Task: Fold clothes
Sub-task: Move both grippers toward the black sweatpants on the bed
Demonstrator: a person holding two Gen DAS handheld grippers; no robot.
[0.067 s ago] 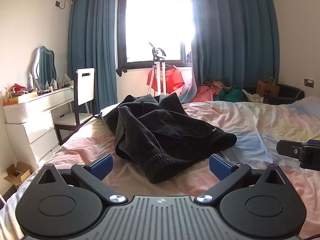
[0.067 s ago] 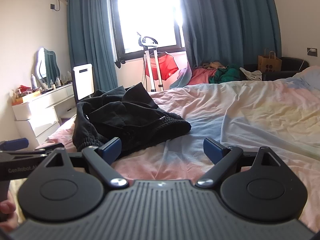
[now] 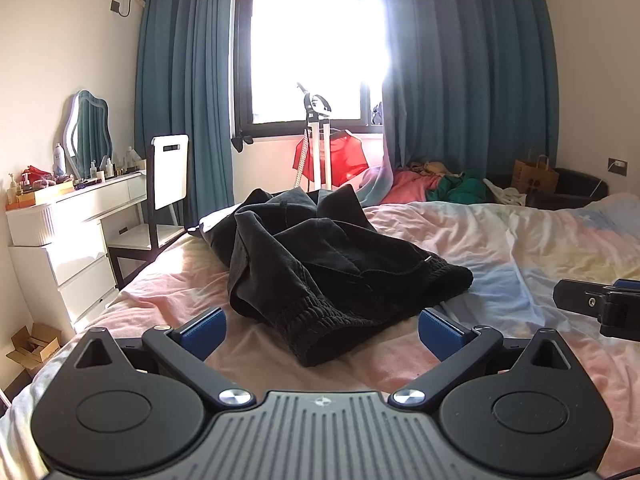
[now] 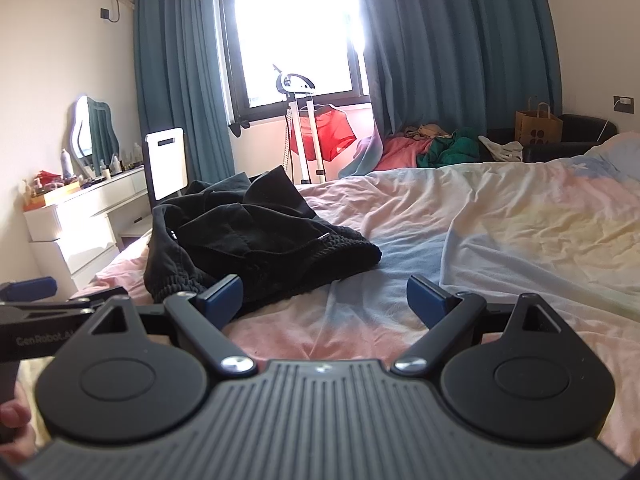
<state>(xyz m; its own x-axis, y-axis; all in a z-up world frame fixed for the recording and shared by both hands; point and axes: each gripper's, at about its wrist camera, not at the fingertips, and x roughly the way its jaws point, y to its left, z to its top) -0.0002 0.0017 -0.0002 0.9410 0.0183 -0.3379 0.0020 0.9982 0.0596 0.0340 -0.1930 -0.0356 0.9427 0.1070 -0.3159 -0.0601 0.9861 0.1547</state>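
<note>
A crumpled black garment (image 3: 328, 264) with ribbed cuffs lies in a heap on the pastel bed sheet (image 3: 520, 248). My left gripper (image 3: 320, 330) is open and empty, just in front of the garment's near cuff. My right gripper (image 4: 324, 300) is open and empty, to the right of the garment (image 4: 256, 240), its left finger close to the cloth's near edge. The right gripper's tip shows at the right edge of the left wrist view (image 3: 600, 304). The left gripper shows at the left edge of the right wrist view (image 4: 52, 304).
A white dresser (image 3: 76, 240) with bottles and a mirror stands left of the bed, with a white chair (image 3: 170, 172) beside it. A garment steamer stand (image 3: 318, 144) with a red cloth is by the window. Clothes are piled (image 3: 432, 180) beyond the bed's far edge.
</note>
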